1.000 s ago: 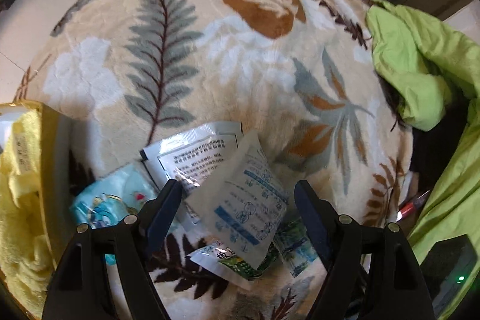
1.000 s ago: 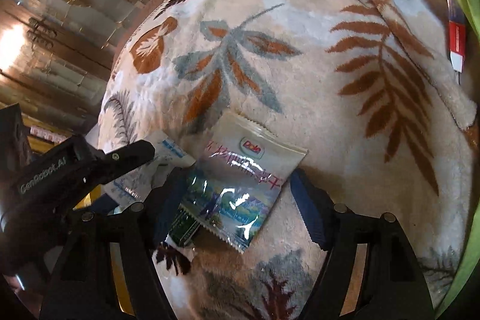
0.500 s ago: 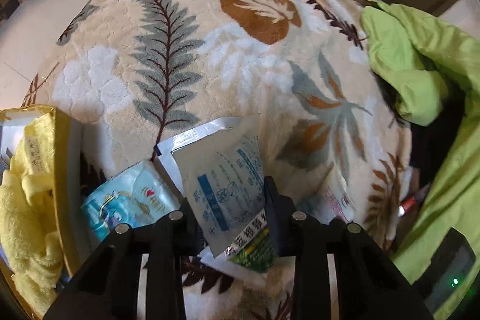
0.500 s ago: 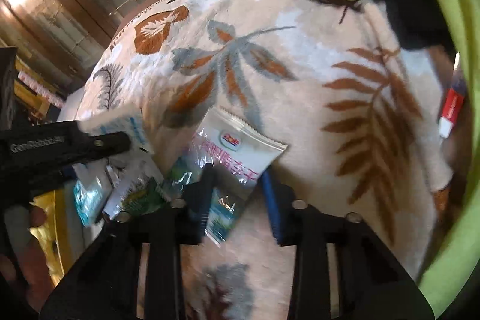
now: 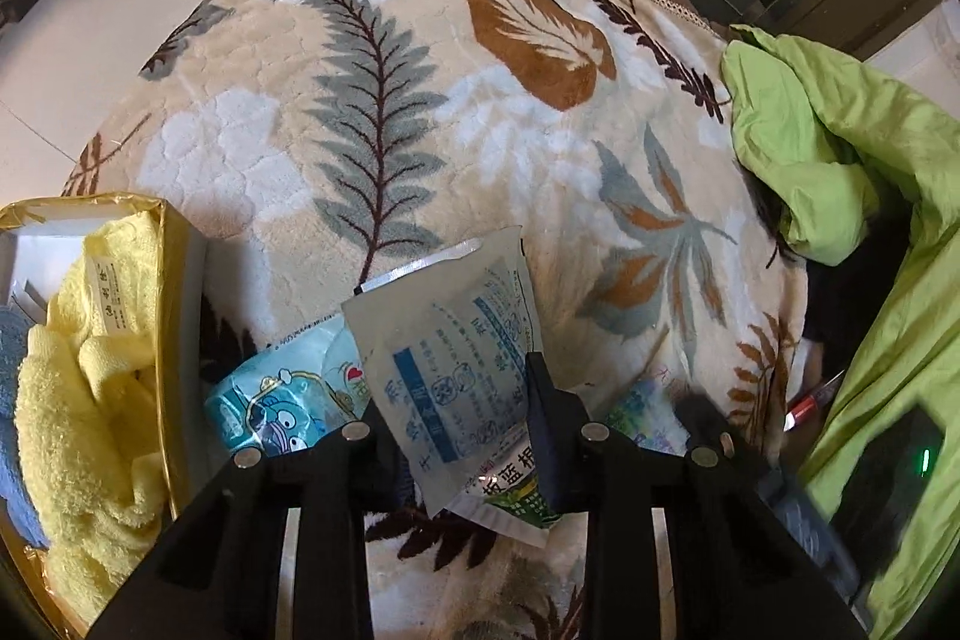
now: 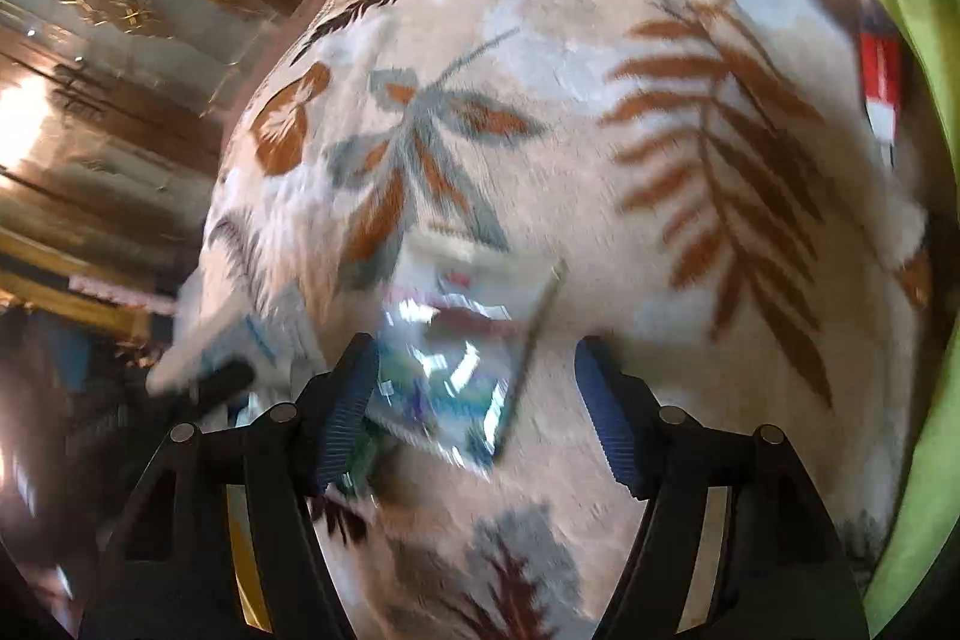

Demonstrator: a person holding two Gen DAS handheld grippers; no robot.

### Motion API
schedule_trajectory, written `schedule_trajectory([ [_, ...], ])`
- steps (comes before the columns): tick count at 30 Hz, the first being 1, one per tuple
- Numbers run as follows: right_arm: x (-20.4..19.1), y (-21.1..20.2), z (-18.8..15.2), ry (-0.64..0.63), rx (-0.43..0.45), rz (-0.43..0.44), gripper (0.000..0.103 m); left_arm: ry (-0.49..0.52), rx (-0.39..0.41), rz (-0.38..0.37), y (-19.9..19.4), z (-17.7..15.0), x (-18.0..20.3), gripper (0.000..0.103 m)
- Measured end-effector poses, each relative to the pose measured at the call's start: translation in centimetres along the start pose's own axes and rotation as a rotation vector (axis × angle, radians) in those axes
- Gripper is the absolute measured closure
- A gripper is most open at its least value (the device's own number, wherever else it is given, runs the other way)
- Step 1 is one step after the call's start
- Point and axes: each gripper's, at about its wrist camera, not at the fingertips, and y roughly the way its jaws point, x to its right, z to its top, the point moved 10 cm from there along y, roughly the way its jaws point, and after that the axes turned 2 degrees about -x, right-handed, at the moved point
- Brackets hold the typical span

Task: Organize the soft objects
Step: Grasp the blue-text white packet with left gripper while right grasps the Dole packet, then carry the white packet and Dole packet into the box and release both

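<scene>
The left gripper (image 5: 465, 424) is clamped on a pale sachet (image 5: 447, 340) printed with blue text; the packet stands tilted between the dark fingers, its top corner pointing to 12 o'clock over the leaf-patterned blanket (image 5: 420, 100). Under it, at 6 o'clock, lies a green-and-white packet (image 5: 510, 505); at 9 o'clock of the jaws a light-blue cartoon pouch (image 5: 282, 400) lies on the blanket, partly under the sachet. The gripper points steeply down at the pile.

The right gripper (image 6: 474, 400) has just been opening: its ribbed blue pads stand apart with a glossy clear-topped packet (image 6: 456, 340) between them, its right edge clear of the right pad. The frame is motion-blurred, so whether the left pad still brushes the packet cannot be told. It too angles downward. At 9 o'clock in this view, the other gripper's dark finger shows with the pale sachet.

At 9 o'clock in the left view a gold-rimmed box (image 5: 171, 280) holds a yellow towel (image 5: 84, 400), just beside the cartoon pouch. From 12 to 2 o'clock the blanket lies bare up to its brown border. A lime-green garment (image 5: 840, 148) crowds the 3 o'clock side, and a red-and-white pen (image 6: 879, 82) lies at the blanket's edge near it.
</scene>
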Motion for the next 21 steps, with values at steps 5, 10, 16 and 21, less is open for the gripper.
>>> schedule_trajectory([
  [5, -1.6, 2.5, 0.9, -0.083, -0.027, -0.186, 0.027, -0.008, -0.002, -0.015, 0.1, -0.1, -0.1, 0.072],
  [10, -2.2, 3.6, 0.2, -0.319, -0.006, -0.32, 0.044, -0.012, -0.005, -0.025, -0.4, -0.3, -0.5, 0.072],
  [16, -0.3, 0.1, -0.6, -0.333, -0.014, -0.175, 0.057, -0.008, -0.01, -0.076, -2.6, -1.7, -1.1, 0.072],
  [21, 0.1, -2.7, -2.3, -0.312, -0.015, -0.077, 0.057, 0.011, 0.008, -0.104, -5.4, -3.0, -1.6, 0.072],
])
